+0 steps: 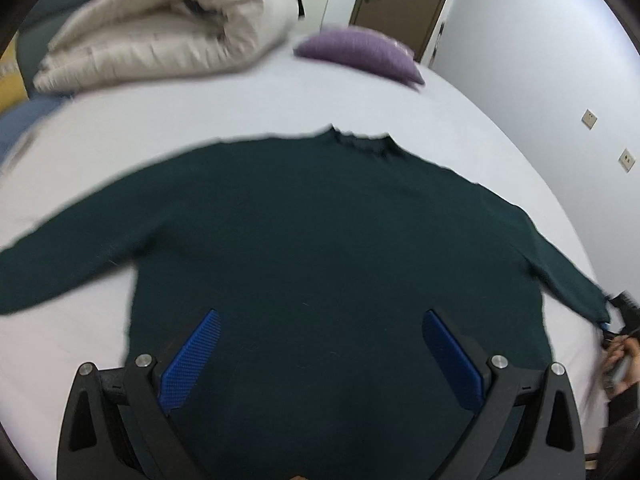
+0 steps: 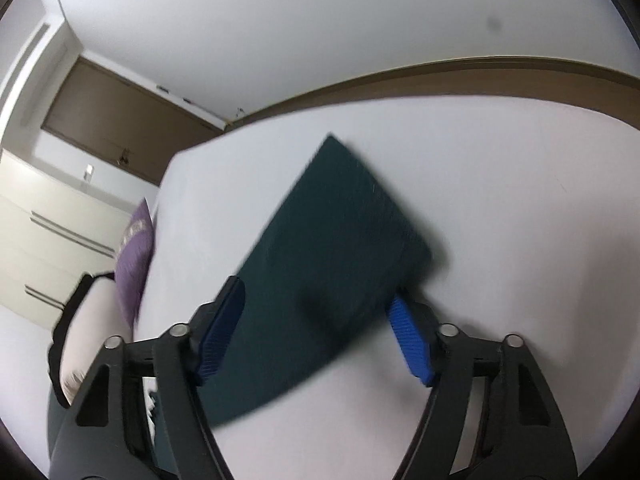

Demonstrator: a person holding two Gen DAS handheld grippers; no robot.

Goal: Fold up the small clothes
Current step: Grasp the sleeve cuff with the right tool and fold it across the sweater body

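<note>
White bed sheet (image 1: 280, 104) fills both views, with a rolled cream duvet (image 1: 160, 28) and a purple pillow (image 1: 360, 54) at 12 o'clock. Spread flat on it lies a dark green sweater (image 1: 320, 240), collar toward 12, sleeves reaching out to 9 and 3. Its right sleeve (image 2: 332, 256) runs from 7 to 1 o'clock between the right gripper's (image 2: 316, 332) half-spread fingers, pads seemingly not yet pressing, so that gripper is nearer. The left gripper (image 1: 320, 356) hovers wide over the hem, holding nothing
</note>
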